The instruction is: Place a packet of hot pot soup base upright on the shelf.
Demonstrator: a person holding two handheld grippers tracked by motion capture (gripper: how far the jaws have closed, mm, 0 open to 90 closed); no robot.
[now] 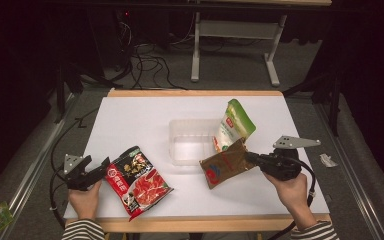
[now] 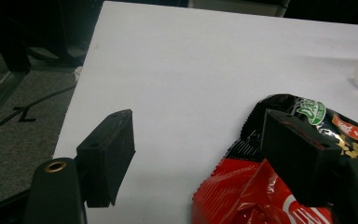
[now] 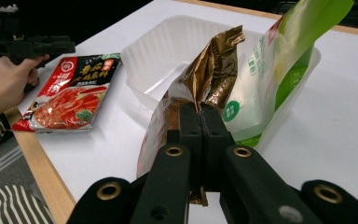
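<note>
We've got the right gripper (image 3: 200,122) pinched tight on the brown-gold pouch's (image 1: 226,166) corner, holding it tilted just beside the clear tub (image 1: 189,145) where the green pouch (image 1: 234,125) leans, probably to drop it in, while the left gripper (image 2: 191,154) rests wide open by the red packet (image 1: 137,180).

High view: fixed overhead, looking forward and down over the white rectangular table (image 1: 145,120). Gripper views: close, low, along black jaws. All three views share the glossy red-and-black food pouch (image 1: 137,181) (image 2: 279,186) (image 3: 67,93).
</note>
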